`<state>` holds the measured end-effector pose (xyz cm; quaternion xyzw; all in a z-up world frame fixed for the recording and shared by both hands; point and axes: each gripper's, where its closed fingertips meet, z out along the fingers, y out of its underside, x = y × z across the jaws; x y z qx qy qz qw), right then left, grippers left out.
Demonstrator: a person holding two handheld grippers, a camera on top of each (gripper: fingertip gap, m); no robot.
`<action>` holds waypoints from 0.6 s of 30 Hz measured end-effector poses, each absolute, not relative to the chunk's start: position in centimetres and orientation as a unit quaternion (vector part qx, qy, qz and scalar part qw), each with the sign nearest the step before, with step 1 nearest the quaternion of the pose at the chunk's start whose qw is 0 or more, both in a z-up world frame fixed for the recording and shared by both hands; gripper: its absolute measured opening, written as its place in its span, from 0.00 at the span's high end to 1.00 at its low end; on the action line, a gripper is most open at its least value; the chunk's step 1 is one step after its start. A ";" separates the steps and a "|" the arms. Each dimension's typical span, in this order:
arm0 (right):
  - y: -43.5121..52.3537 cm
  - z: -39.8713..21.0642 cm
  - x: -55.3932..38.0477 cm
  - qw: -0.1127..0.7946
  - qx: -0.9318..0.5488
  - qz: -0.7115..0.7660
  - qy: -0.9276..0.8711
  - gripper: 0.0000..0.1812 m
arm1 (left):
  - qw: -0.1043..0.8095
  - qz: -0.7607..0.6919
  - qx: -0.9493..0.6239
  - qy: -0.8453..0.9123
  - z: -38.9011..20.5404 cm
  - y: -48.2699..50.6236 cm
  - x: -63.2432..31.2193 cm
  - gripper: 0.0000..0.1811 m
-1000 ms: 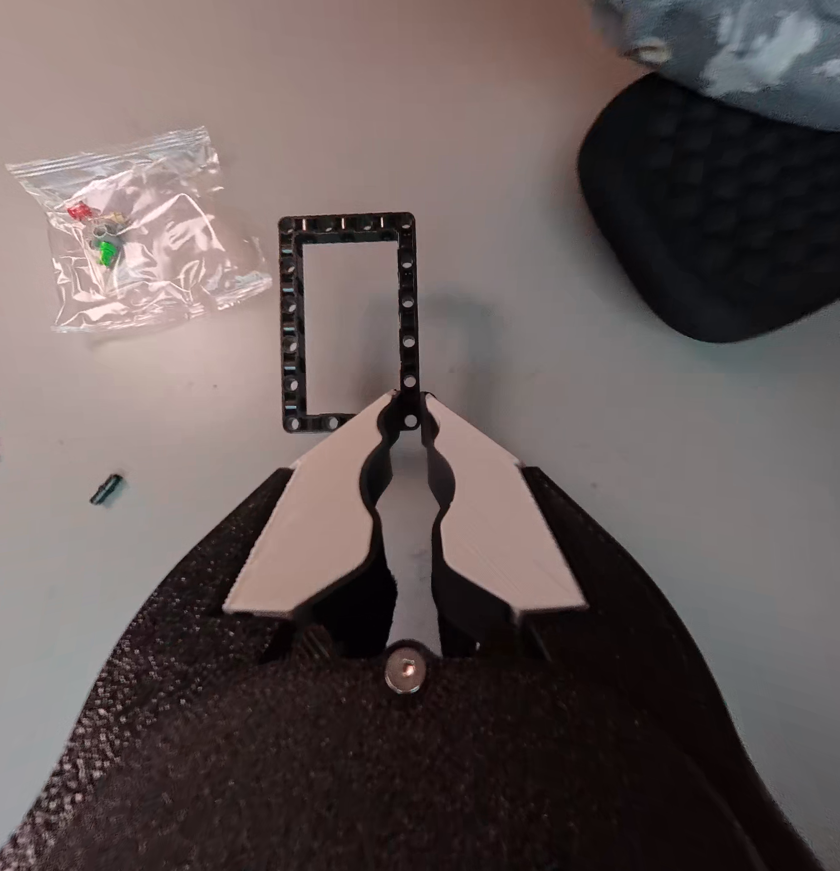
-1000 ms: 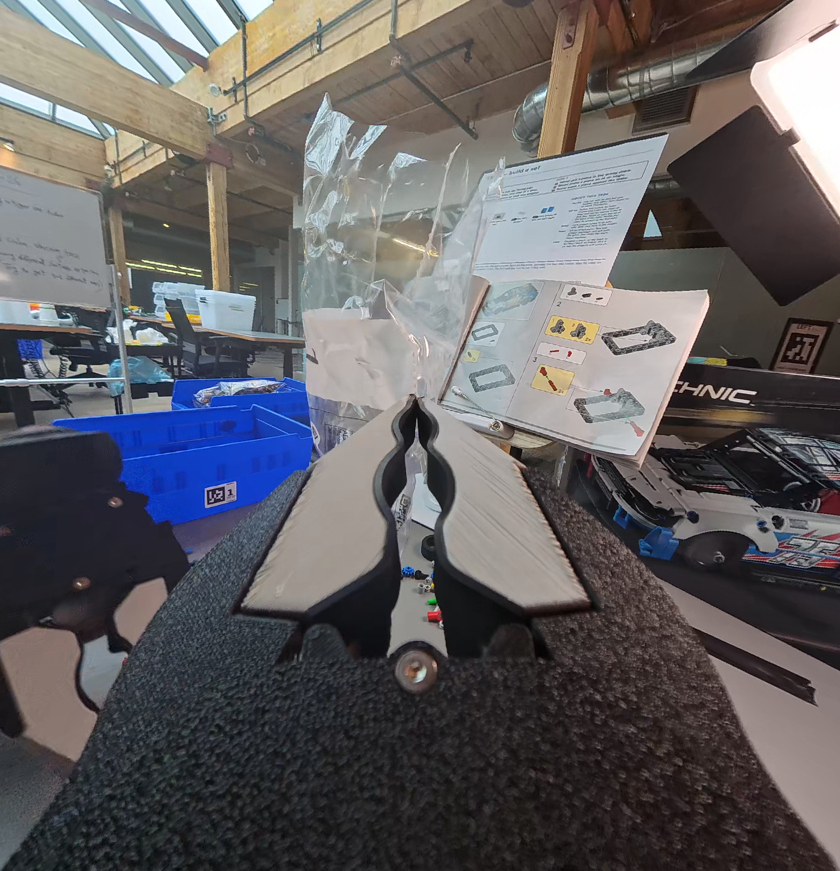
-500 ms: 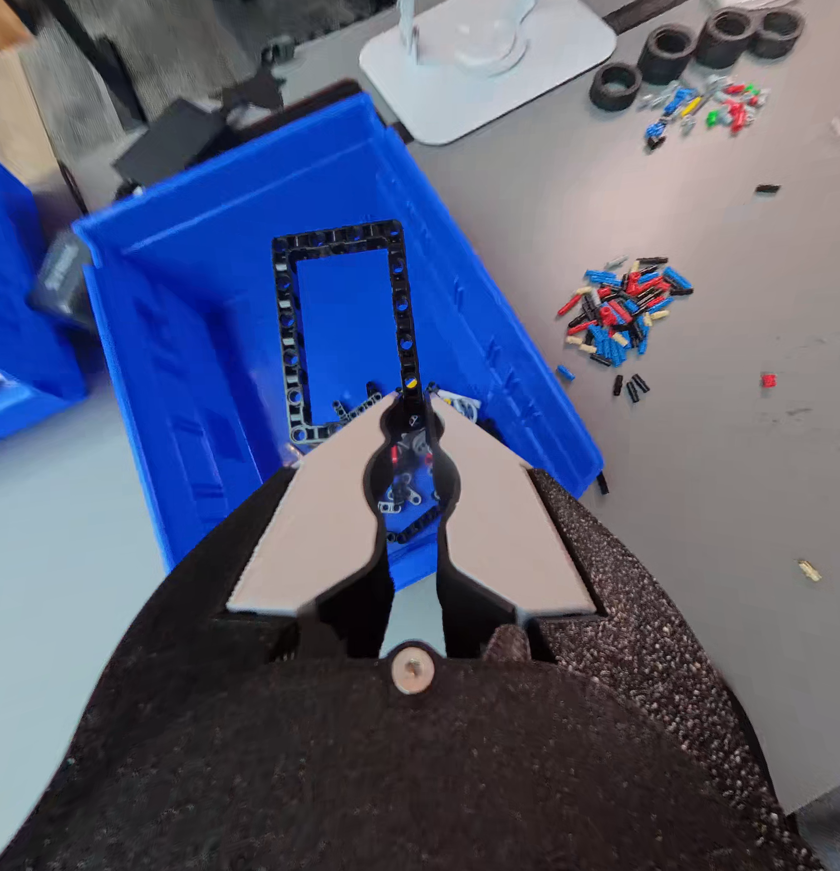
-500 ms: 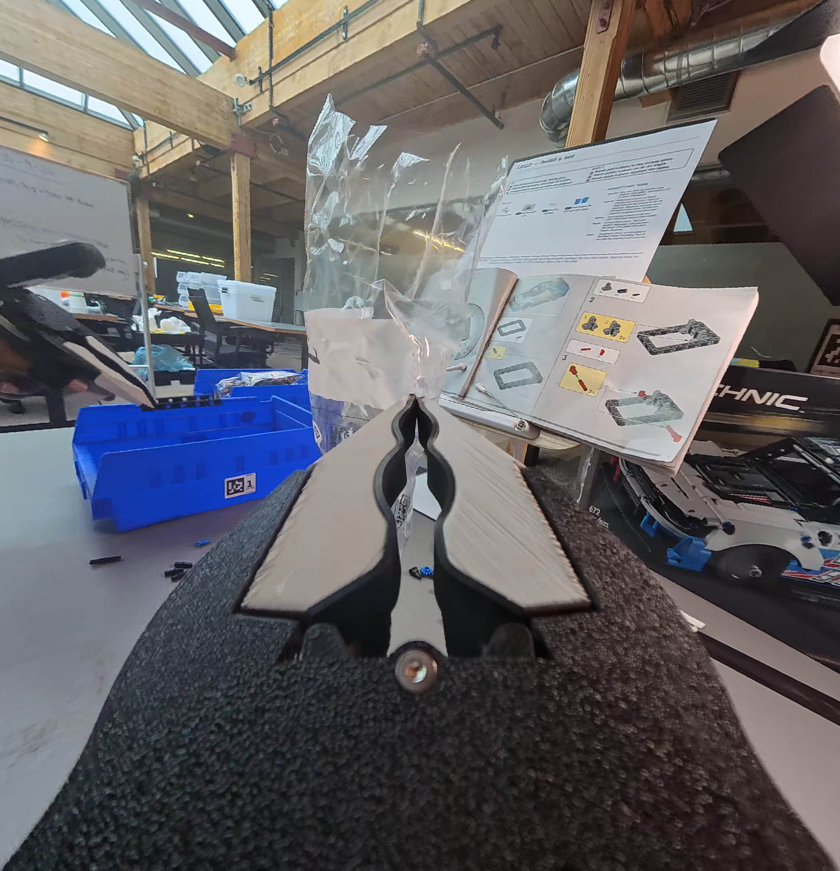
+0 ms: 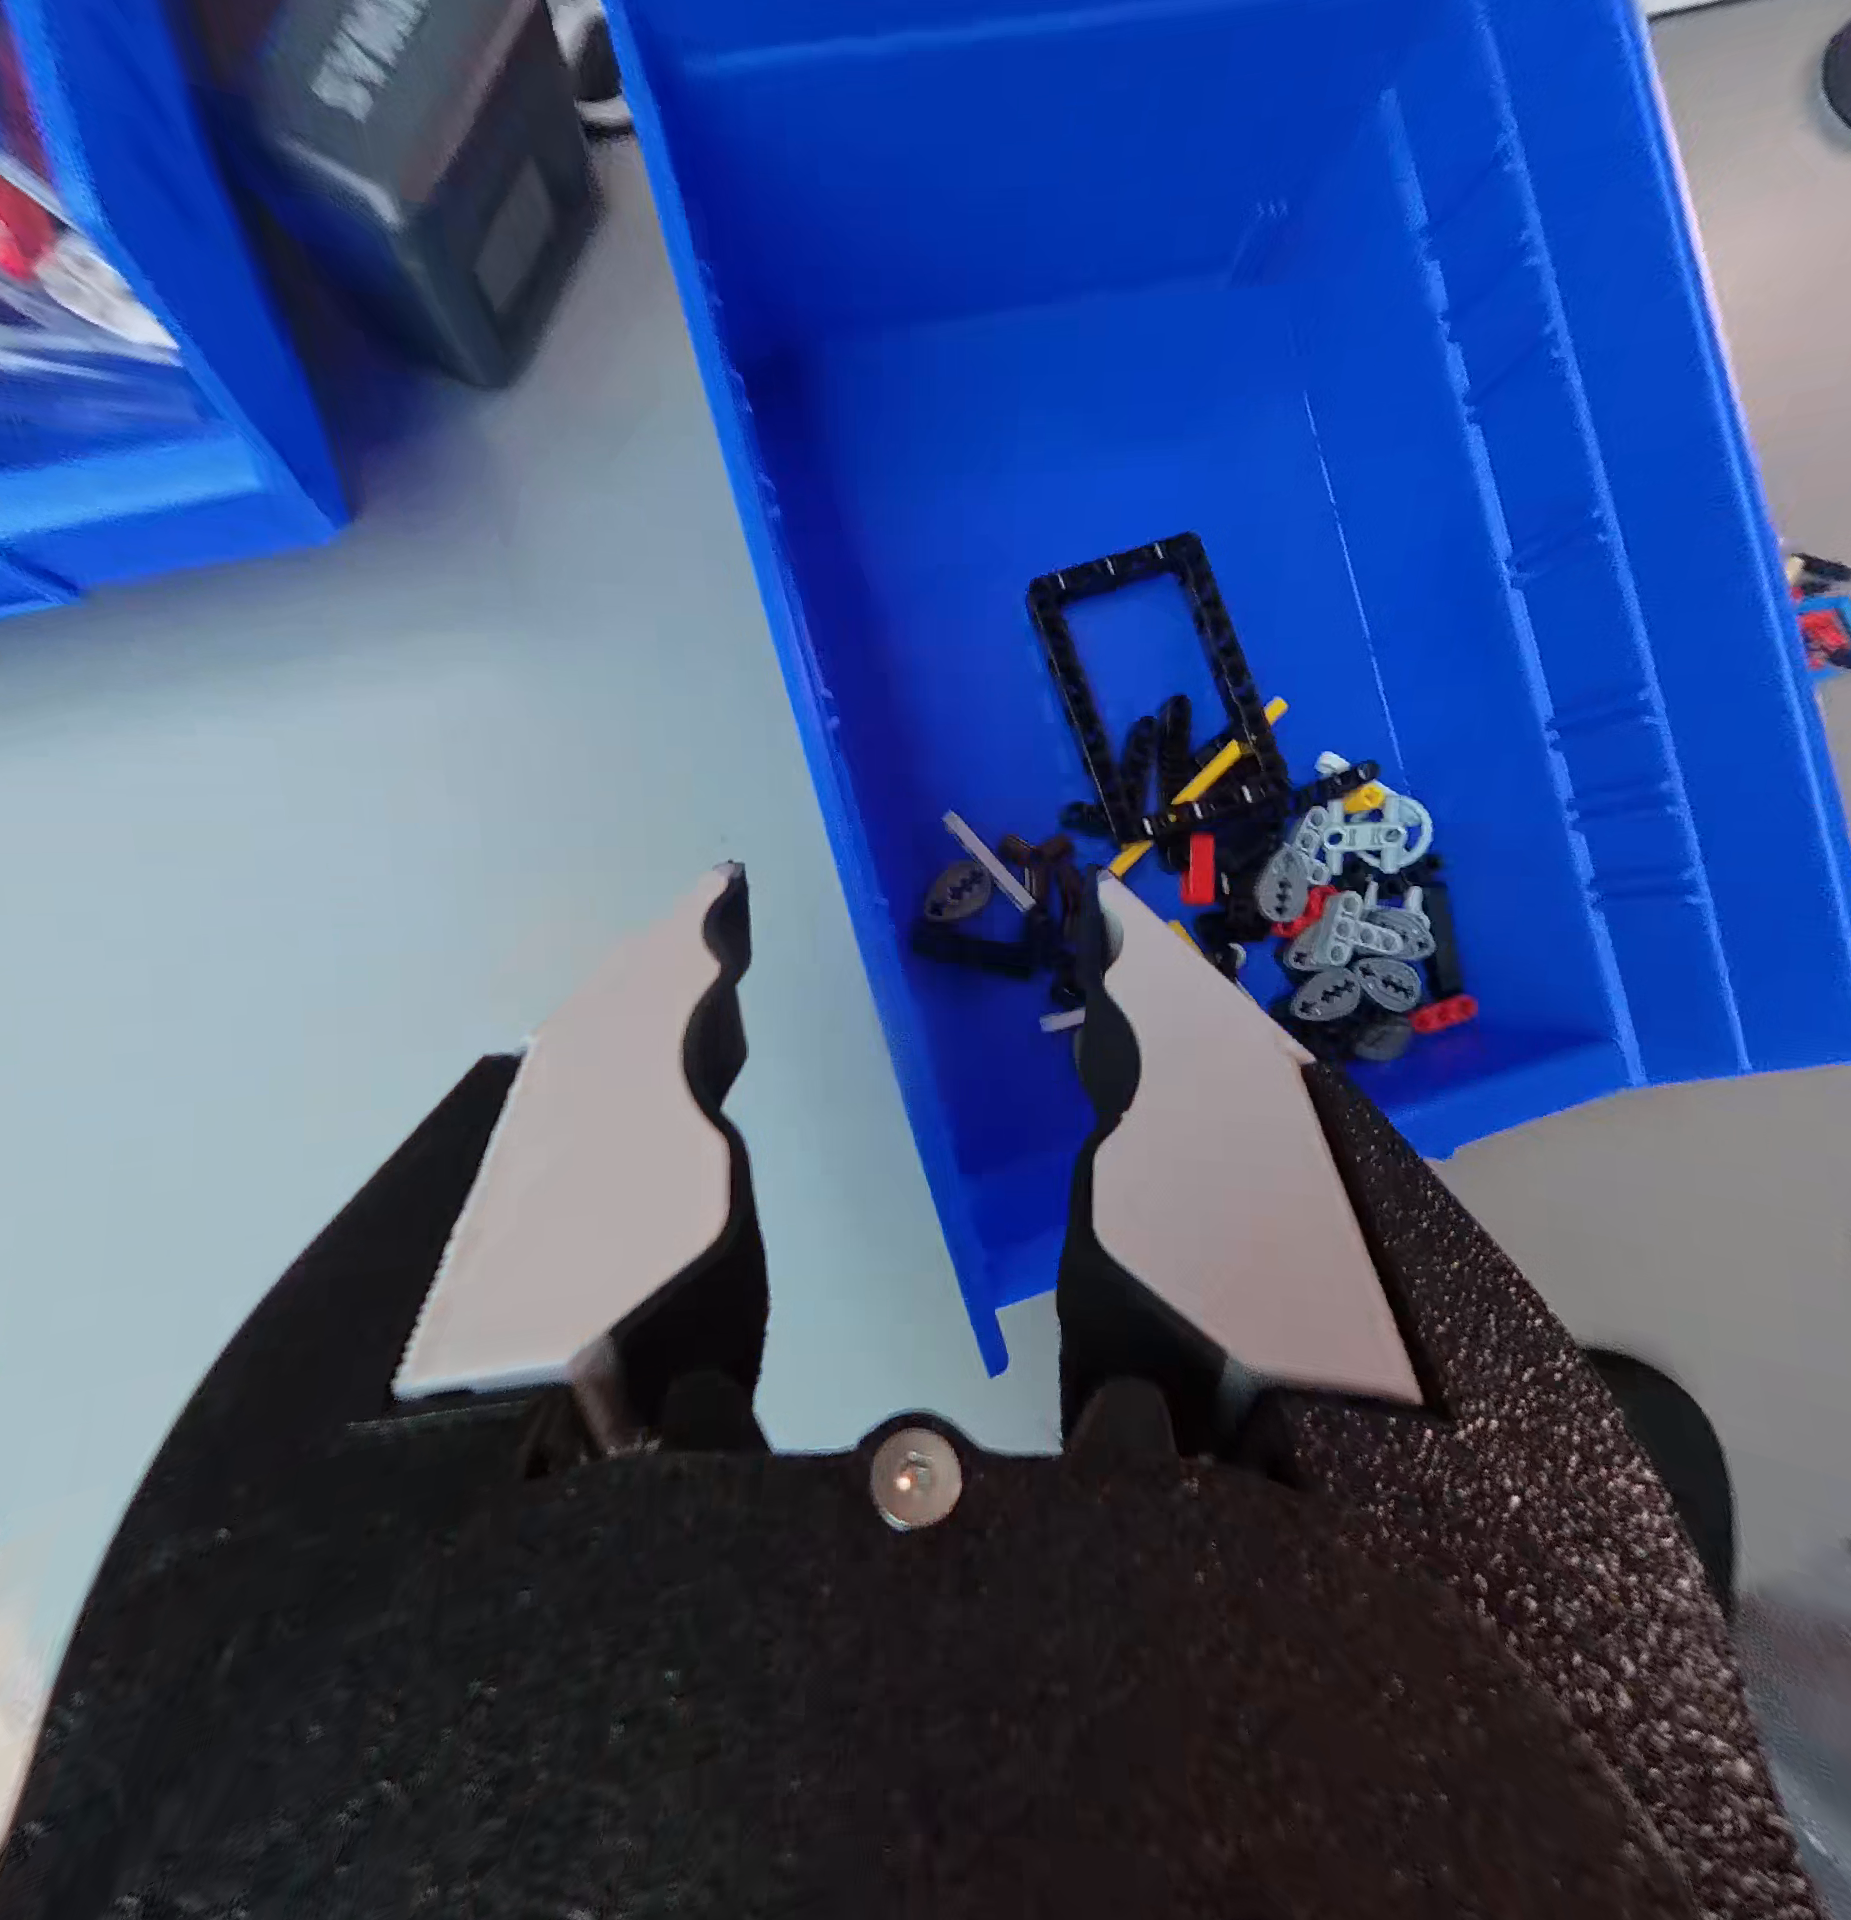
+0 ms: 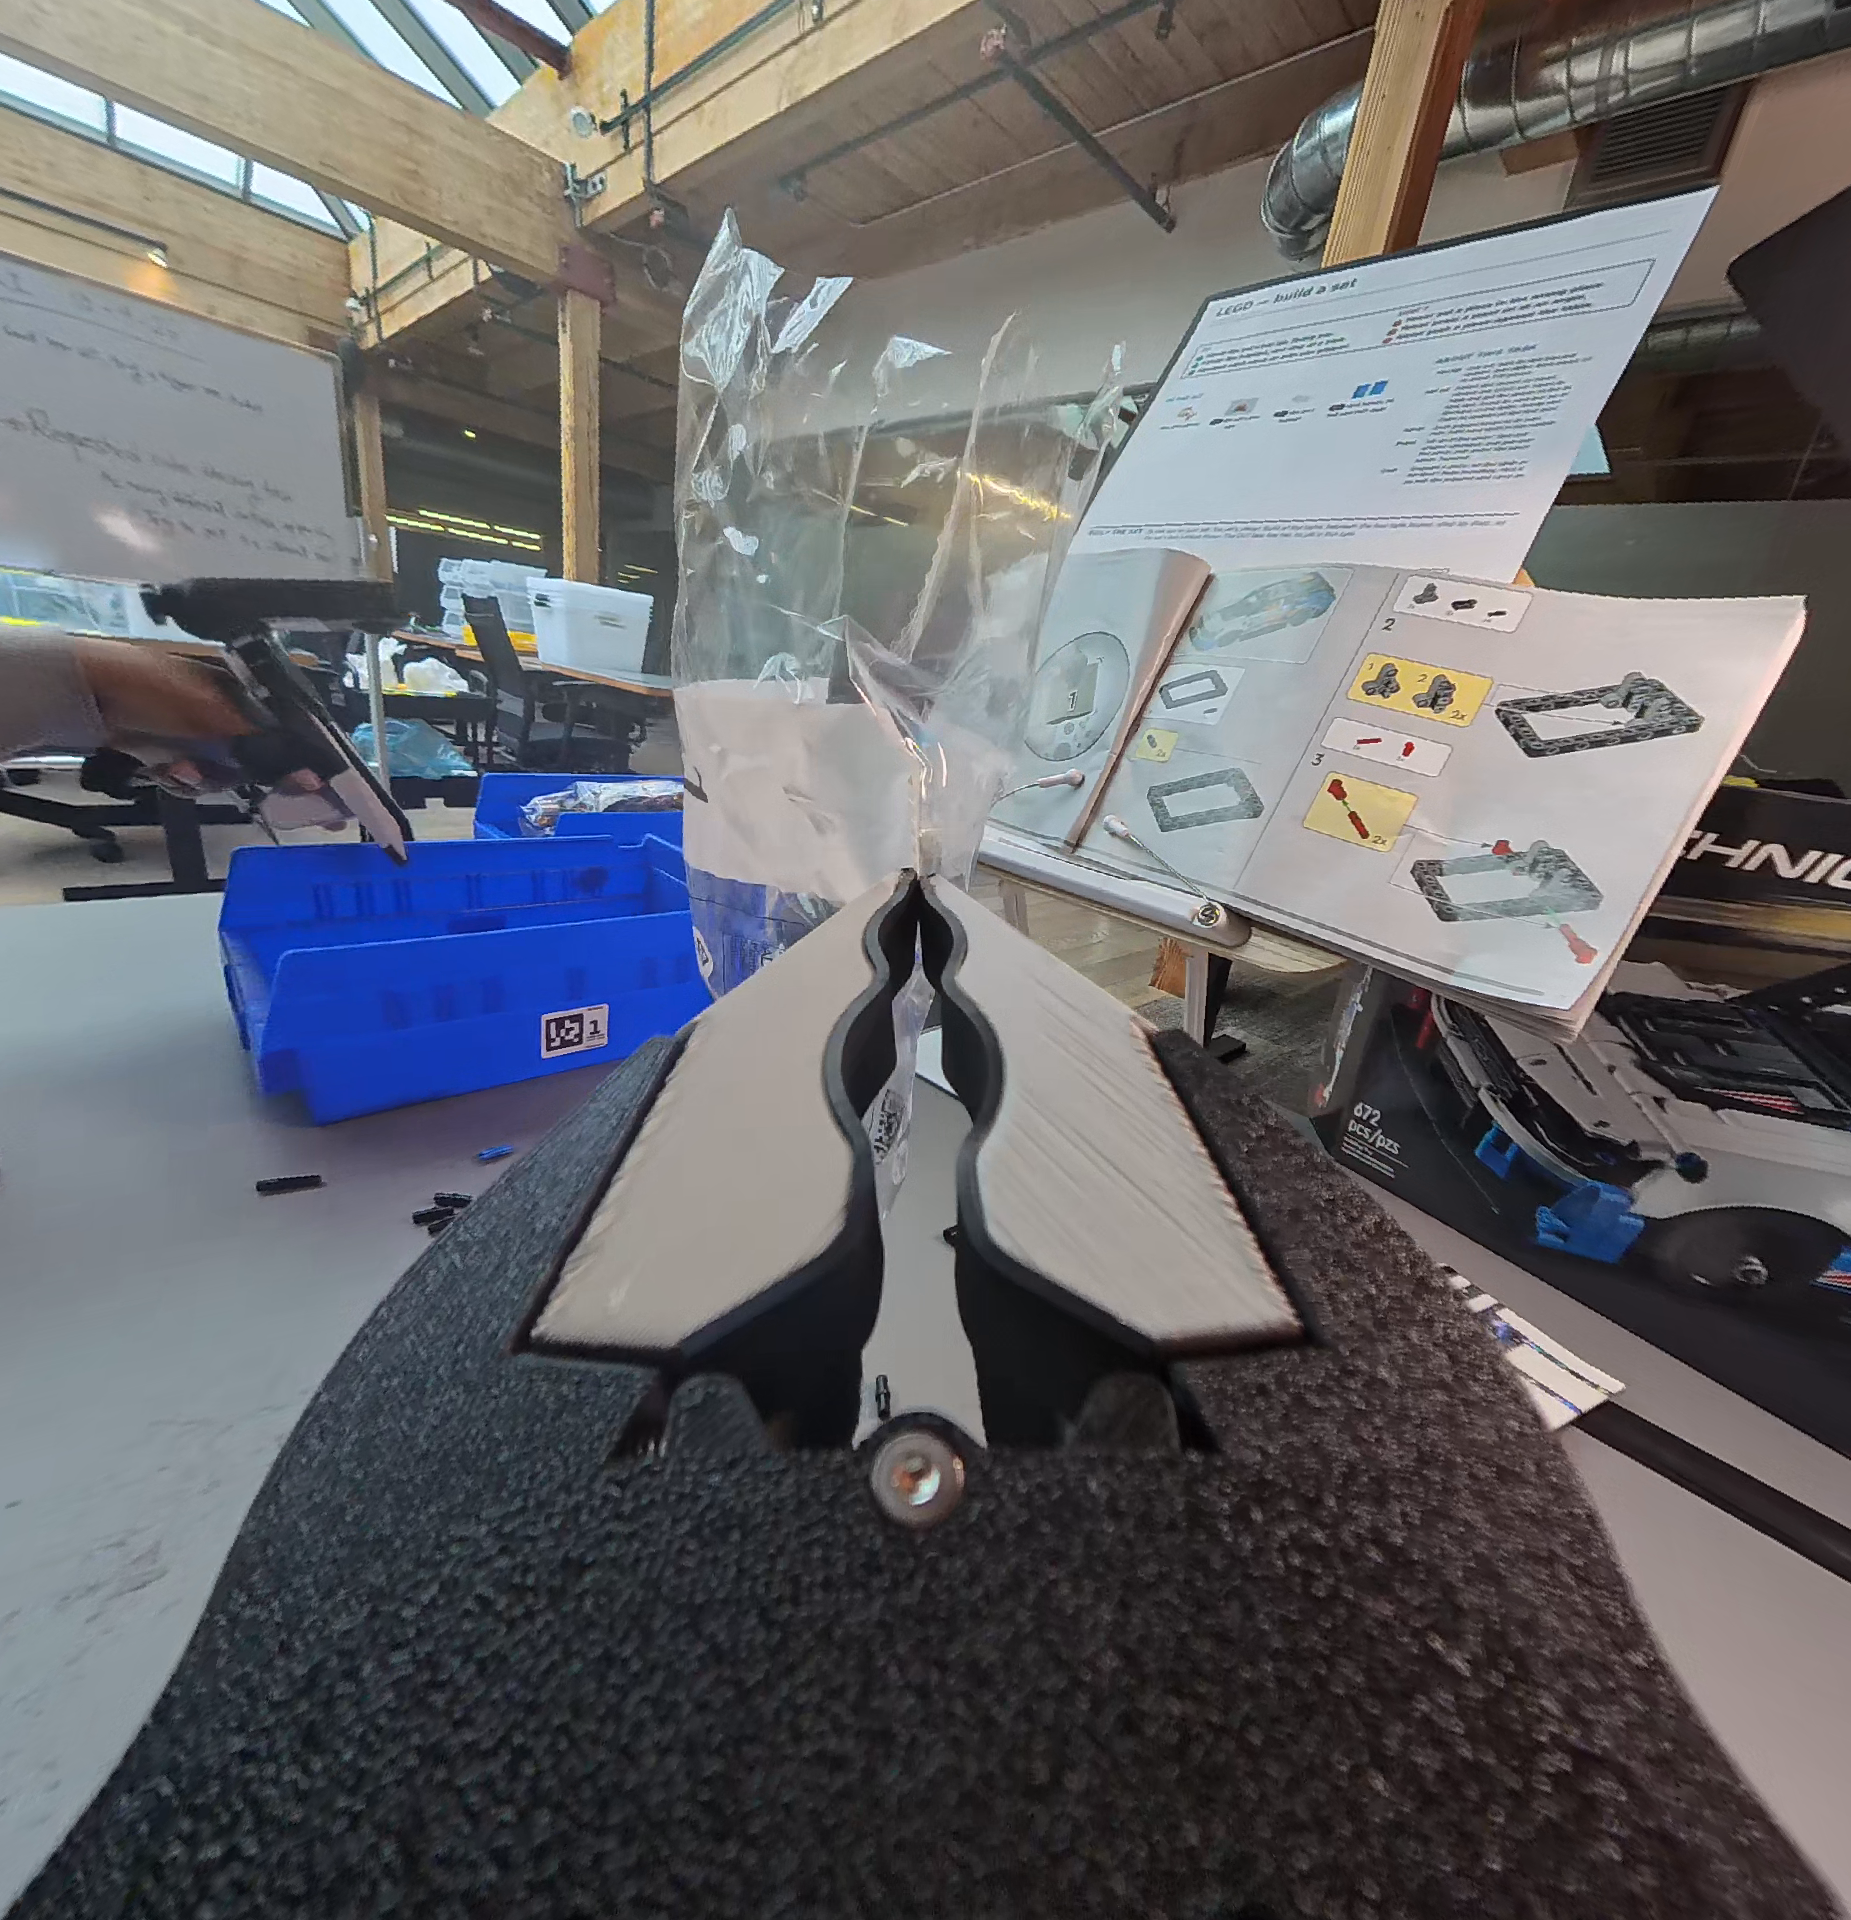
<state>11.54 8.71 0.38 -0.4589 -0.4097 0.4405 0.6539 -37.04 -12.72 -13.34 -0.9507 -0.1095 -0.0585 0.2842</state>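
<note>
Left gripper (image 5: 916, 888): now spread wide, empty, above blue bin (image 5: 1108, 312) wall; black rectangular holed frame (image 5: 1149, 686), gripped earlier, lies inside on small parts (image 5: 1326, 914); right gripper (image 6: 916, 881): still clamped on crinkled clear bag (image 6: 859, 540); grey counter (image 5: 329, 831).

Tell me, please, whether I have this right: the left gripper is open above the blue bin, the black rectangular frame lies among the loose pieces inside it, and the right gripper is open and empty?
Not quite: the right wrist view shows the right gripper shut on the clear plastic bag. The rest holds: the left gripper is open above the blue bin, the black rectangular frame inside.
</note>
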 end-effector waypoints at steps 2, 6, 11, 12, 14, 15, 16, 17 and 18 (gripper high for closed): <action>8.5 0.2 11.2 0.650 -0.458 0.442 -0.415 1.00 | 0.239 -0.114 -0.958 -0.113 -15.1 -12.9 -36.5 0.67; 7.8 -0.4 10.3 0.640 -0.457 0.444 -0.430 1.00 | 0.212 -0.128 -0.960 -0.132 -17.3 -12.6 -37.4 0.90; 6.6 -1.2 9.4 0.627 -0.452 0.444 -0.453 1.00 | 0.276 -0.088 -0.941 -0.174 -16.4 -12.2 -39.1 0.96; 6.4 -1.4 9.2 0.623 -0.452 0.446 -0.457 1.00 | 0.291 -0.081 -0.937 -0.177 -15.8 -12.4 -39.2 0.96; 5.8 -1.8 8.8 0.612 -0.450 0.454 -0.465 1.00 | 0.317 -0.059 -0.930 -0.175 -14.2 -12.8 -39.4 0.96; 5.5 -1.9 8.5 0.607 -0.447 0.459 -0.471 1.00 | 0.336 -0.050 -0.924 -0.176 -13.1 -12.9 -39.4 0.96; 5.1 -2.1 8.2 0.602 -0.444 0.464 -0.476 1.00 | 0.353 -0.035 -0.919 -0.173 -11.8 -13.0 -39.6 0.96; 4.7 -2.2 7.9 0.597 -0.440 0.469 -0.480 1.00 | 0.371 -0.017 -0.913 -0.170 -10.4 -13.0 -39.9 0.96; 4.2 -2.3 7.6 0.591 -0.435 0.476 -0.484 1.00 | 0.391 -0.004 -0.905 -0.168 -8.8 -12.9 -40.1 0.96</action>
